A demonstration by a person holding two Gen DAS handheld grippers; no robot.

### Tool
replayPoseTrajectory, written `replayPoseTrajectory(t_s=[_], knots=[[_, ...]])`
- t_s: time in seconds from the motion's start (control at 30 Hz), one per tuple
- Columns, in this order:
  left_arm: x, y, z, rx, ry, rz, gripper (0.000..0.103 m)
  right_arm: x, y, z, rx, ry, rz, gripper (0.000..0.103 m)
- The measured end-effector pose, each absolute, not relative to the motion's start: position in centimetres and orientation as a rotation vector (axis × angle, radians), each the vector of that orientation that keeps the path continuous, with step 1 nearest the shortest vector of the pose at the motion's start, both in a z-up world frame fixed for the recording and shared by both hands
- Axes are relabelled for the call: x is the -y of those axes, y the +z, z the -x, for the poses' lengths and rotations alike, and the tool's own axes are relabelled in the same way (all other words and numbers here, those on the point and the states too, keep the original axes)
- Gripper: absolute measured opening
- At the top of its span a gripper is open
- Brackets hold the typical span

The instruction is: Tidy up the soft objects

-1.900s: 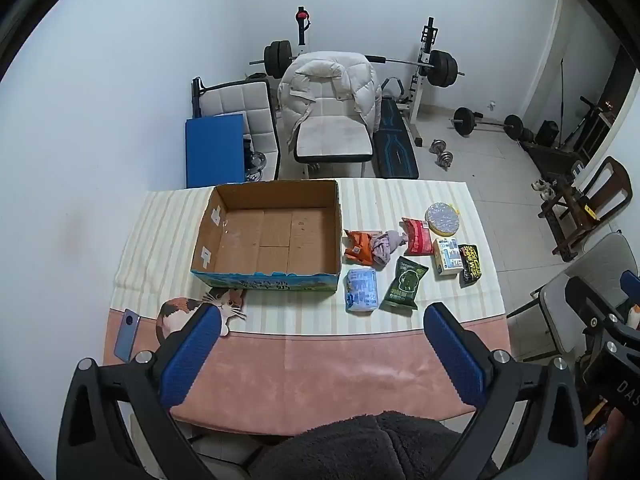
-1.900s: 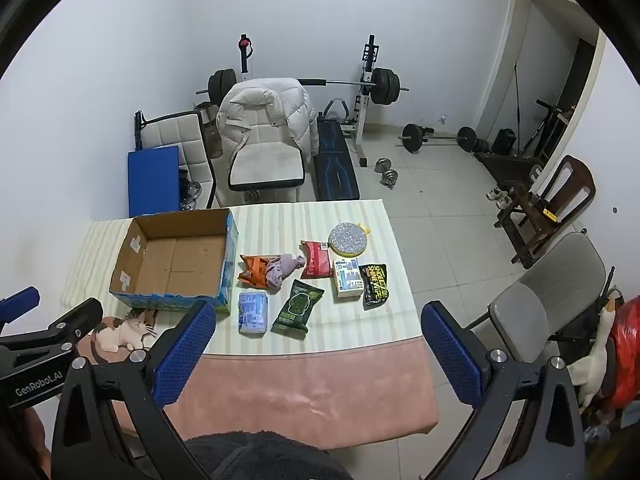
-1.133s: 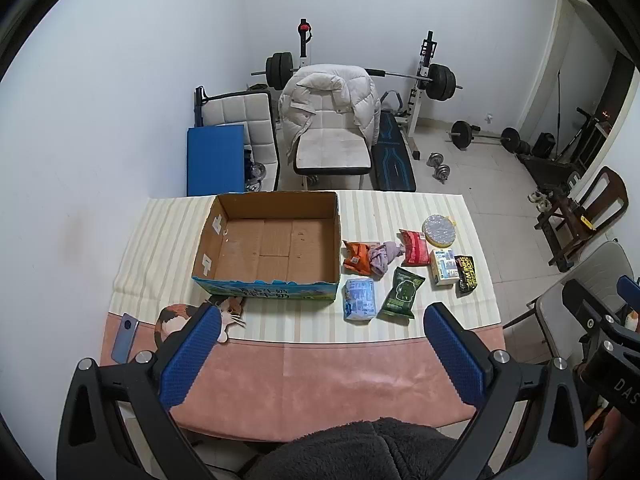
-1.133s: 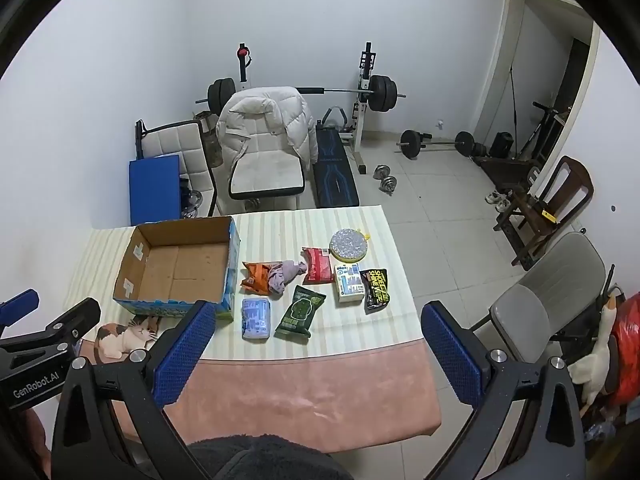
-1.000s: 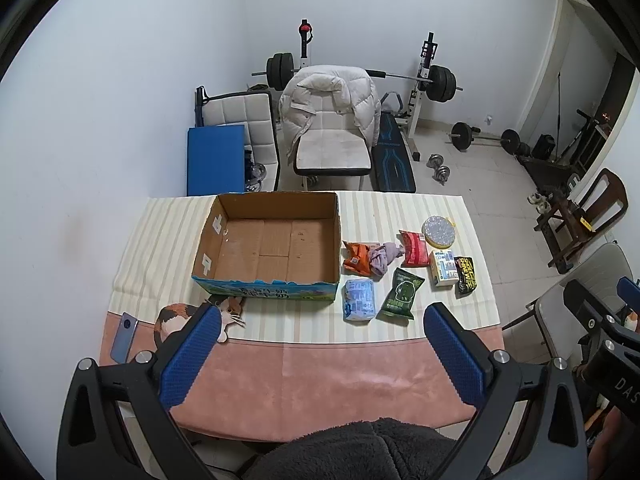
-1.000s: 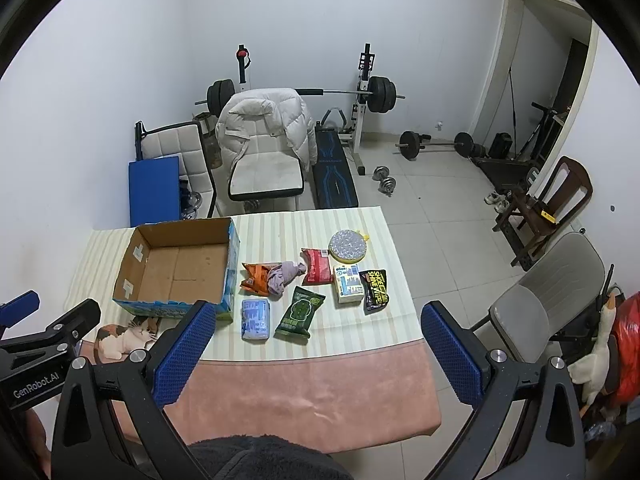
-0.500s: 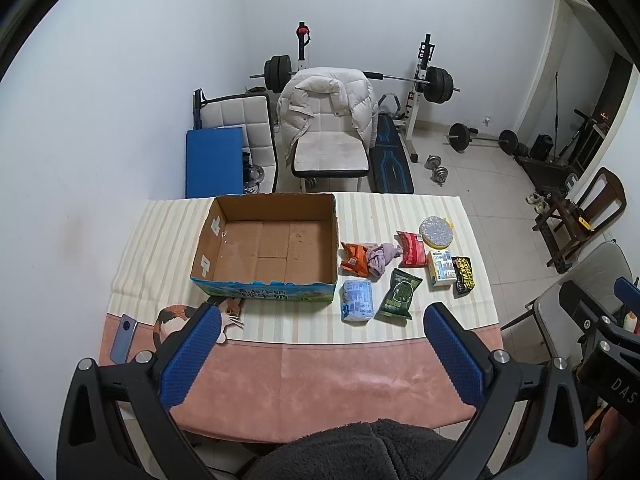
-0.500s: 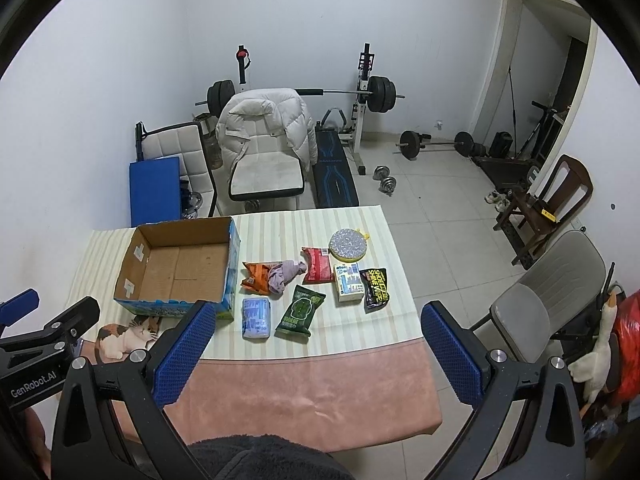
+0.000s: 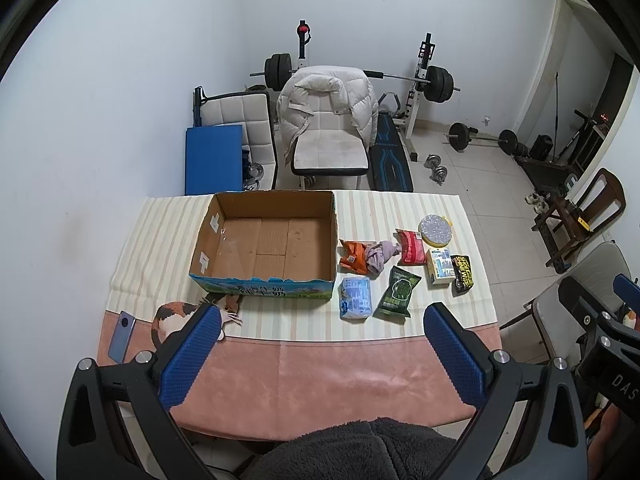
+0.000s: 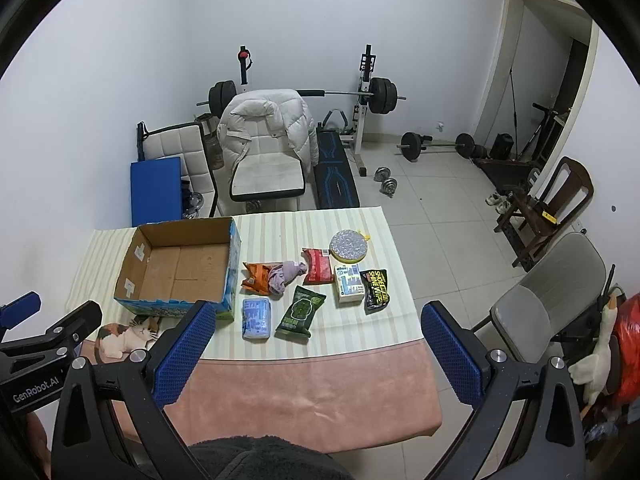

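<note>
Left gripper (image 9: 322, 322) and right gripper (image 10: 314, 318): jaws wide apart, holding nothing, above the table's near edge.
Cardboard box (image 9: 264, 242) sits toward the far left corner; packets (image 9: 354, 298) just beside it.

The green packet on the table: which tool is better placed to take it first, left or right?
Probably right. In its view the green packet lies between the open fingers of the right tool, while the left tool faces the cardboard box more.
</note>
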State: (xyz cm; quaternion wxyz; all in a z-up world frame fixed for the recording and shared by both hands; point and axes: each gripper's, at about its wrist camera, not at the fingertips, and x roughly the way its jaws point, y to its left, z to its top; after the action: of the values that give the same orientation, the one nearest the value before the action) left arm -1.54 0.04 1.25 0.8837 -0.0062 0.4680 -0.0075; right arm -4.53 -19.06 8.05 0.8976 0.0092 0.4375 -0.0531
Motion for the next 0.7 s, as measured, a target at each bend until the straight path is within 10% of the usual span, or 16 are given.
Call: replayPoseTrajectory(t_s=[0.7], knots=[[-0.61,1.16,1.89,-0.962,-0.009,0.02,0.103,18.85,8.61,4.39,-0.899,-0.105,-0.009,0.103]])
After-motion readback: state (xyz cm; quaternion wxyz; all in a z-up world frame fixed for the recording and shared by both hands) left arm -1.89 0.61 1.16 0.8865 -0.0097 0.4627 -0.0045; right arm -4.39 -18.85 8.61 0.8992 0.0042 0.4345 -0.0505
